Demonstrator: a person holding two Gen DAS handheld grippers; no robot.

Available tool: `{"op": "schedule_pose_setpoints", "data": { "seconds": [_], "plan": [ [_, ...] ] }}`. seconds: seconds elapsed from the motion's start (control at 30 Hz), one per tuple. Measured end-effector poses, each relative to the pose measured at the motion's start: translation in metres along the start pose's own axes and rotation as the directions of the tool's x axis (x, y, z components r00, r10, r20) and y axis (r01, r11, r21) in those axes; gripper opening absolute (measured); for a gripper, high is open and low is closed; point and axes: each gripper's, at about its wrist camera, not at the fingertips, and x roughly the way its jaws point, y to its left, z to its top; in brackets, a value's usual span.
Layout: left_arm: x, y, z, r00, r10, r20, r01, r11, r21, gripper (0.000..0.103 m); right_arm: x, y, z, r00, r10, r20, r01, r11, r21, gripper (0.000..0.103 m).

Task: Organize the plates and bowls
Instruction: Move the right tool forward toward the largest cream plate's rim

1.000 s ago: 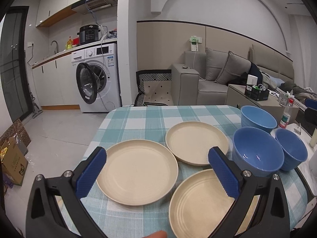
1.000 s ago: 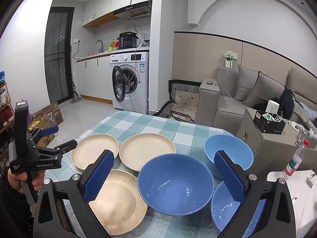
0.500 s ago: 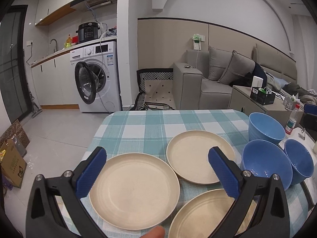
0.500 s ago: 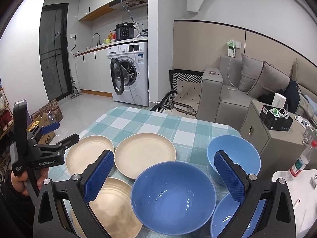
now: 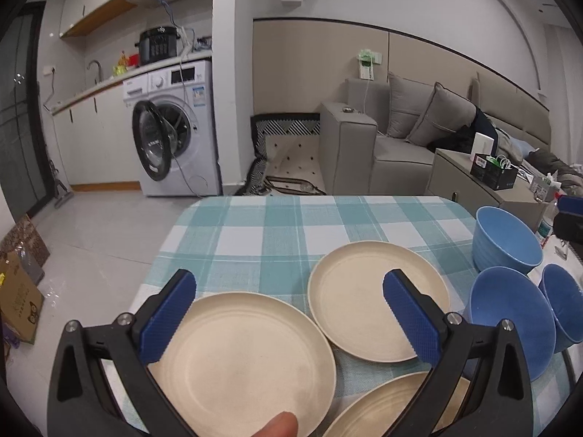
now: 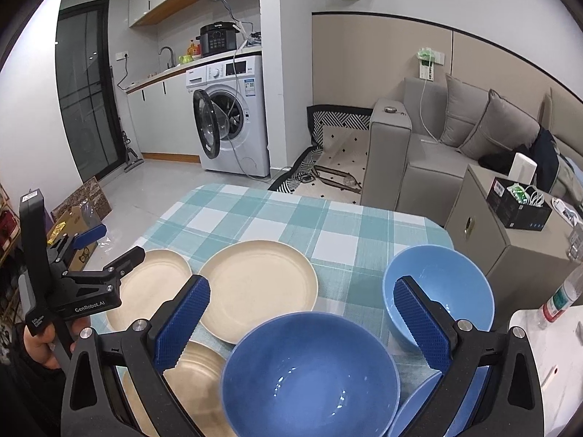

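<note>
Cream-coloured and blue, the dishes all lie loose on the teal-and-white checked tablecloth point(image 5: 291, 233), so by my reckoning nothing has been sorted yet: three round cream plastic plates sit singly on the left side, the nearest-left plate point(image 5: 240, 360) just beside the farther plate point(image 5: 375, 302), and the third plate point(image 5: 397, 408) only partly in view at the bottom edge. Three plain blue bowls stand to the right, unstacked: the big front bowl point(image 6: 309, 375), the far bowl point(image 6: 441, 295), and a third bowl point(image 6: 415, 408) I can barely make out behind the right-hand finger. The left gripper point(image 5: 288, 317) hangs above the nearest-left plate with its jaws spread wide and nothing between them; the right gripper point(image 6: 302, 320) is likewise wide apart and empty over the front bowl. All the stacking remains to be done, plates with plates and bowls with bowls. The far half of the cloth is bare, a fair place for the piles. The dishes crowd one another, which could hamper getting a finger under a rim. A white washing machine point(image 6: 229, 116) with its door open and a grey sofa point(image 6: 444, 142) stand well clear.
</note>
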Motion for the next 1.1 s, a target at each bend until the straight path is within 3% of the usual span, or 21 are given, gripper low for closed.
{"op": "schedule_pose_setpoints", "data": {
  "seconds": [0.27, 0.6, 0.8, 1.1],
  "plan": [
    [0.019, -0.008, 0.004, 0.997, -0.043, -0.061, 0.043, 0.999, 0.006, 0.103, 0.026, -0.004, 0.012, 0.997, -0.016, -0.072, 0.014, 1.000, -0.017, 0.103],
    [0.039, -0.009, 0.012, 0.995, -0.027, -0.095, 0.028, 1.000, 0.013, 0.103, 0.055, -0.010, 0.043, 0.993, -0.012, -0.121, 0.007, 0.999, -0.042, 0.103],
    [0.058, -0.010, 0.013, 0.990, -0.051, -0.133, 0.051, 0.999, -0.007, 0.103, 0.091, -0.009, 0.036, 0.980, 0.002, -0.198, -0.011, 0.999, -0.046, 0.103],
    [0.081, -0.019, 0.009, 0.982, -0.032, -0.187, 0.041, 0.998, 0.044, 0.103, 0.131, -0.016, 0.025, 0.955, 0.053, -0.292, -0.055, 0.998, 0.001, 0.102]
  ]
}}
